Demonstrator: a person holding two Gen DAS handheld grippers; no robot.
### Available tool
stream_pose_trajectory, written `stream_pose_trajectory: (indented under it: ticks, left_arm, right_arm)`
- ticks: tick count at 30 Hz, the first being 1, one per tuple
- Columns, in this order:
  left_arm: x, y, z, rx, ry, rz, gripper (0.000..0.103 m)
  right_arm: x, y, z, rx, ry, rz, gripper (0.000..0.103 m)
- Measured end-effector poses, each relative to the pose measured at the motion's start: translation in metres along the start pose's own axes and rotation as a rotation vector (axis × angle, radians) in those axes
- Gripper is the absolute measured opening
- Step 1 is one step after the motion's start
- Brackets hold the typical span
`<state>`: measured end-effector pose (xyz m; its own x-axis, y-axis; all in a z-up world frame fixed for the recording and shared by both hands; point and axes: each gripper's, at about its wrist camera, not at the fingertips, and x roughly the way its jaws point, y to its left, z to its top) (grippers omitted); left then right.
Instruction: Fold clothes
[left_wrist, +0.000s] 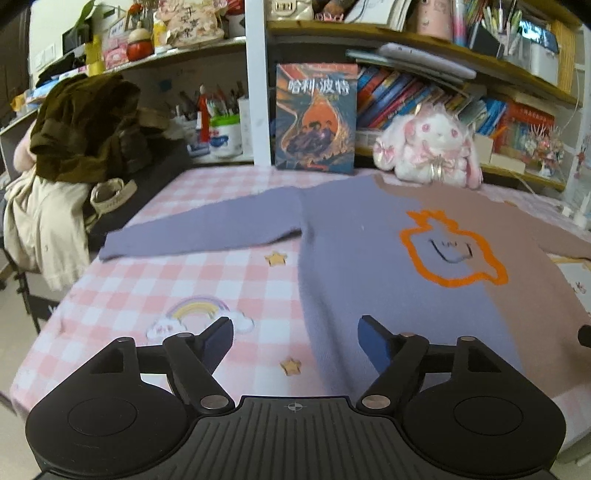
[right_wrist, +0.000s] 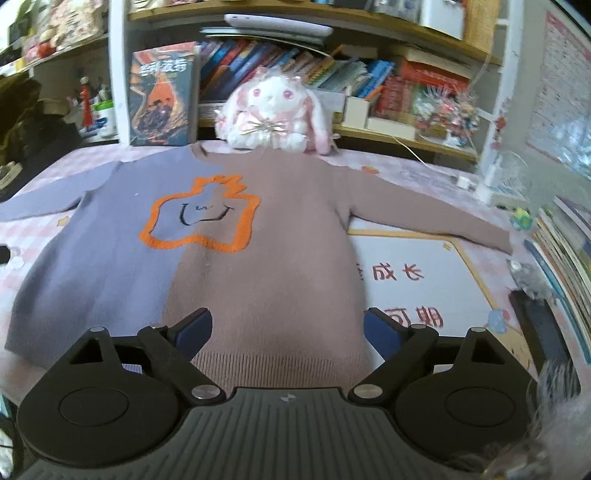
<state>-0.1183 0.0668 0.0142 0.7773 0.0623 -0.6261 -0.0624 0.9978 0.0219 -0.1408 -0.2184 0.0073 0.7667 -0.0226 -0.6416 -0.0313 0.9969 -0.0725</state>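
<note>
On the pink checked tablecloth (left_wrist: 155, 280) in front of me the sweater (left_wrist: 369, 266) lies flat and face up, its collar at the far edge and its ribbed hem nearest me; the left half is lavender and the right half a dusty brown-pink, with an orange outlined figure (right_wrist: 201, 218) bearing a small smiling face across the chest. The lavender sleeve (left_wrist: 207, 225) stretches out to the left over the cloth; the brown sleeve (right_wrist: 432, 214) runs out to the right, crossing the far corner of a white printed mat (right_wrist: 417, 273).

My left gripper (left_wrist: 295, 345) hovers over the near left edge of the sweater; its jaws are spread wide and I have nothing between them; the left finger sits above bare tablecloth by a rainbow print (left_wrist: 199, 310), the right finger above the lavender cloth. My right gripper (right_wrist: 288, 332) hangs over the hem of the brown half; its jaws are equally wide apart and hold nothing; whether its fingertips touch the knit I cannot tell.

At the far side, just beyond the collar, a white and pink plush rabbit (right_wrist: 273, 114) sits against the bookshelf (right_wrist: 369, 81); to its left a book (left_wrist: 316, 118) stands upright, cover towards me. Far left, a heap of dark and cream clothing (left_wrist: 74, 147) is draped over a chair.
</note>
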Motion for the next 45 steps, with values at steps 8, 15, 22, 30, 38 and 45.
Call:
stream_pose_trajectory:
  ticks: [8,15,22,30,38,45]
  left_arm:
    - [-0.005,-0.011,-0.006,-0.001,0.027,0.040,0.083]
    - [0.010,-0.008,0.007,0.022,0.024,0.047,0.083]
    - [0.040,0.024,0.036,0.008,0.012,0.036,0.083]
    - [0.077,0.072,0.060,0.001,0.009,0.038,0.083]
    - [0.107,0.123,0.072,-0.050,0.011,0.068,0.083]
    - [0.126,0.160,0.075,-0.107,0.010,0.113,0.083]
  right_arm:
    - [0.003,-0.014,-0.008,-0.007,0.014,0.039,0.092]
    - [0.009,-0.018,-0.004,0.011,0.017,0.029,0.093]
    - [0.016,0.000,0.013,0.053,-0.008,-0.005,0.093]
    - [0.028,0.037,0.028,0.079,-0.004,-0.041,0.093]
    - [0.037,0.068,0.035,0.094,0.022,-0.065,0.093]
    - [0.042,0.102,0.041,0.041,0.038,-0.039,0.093]
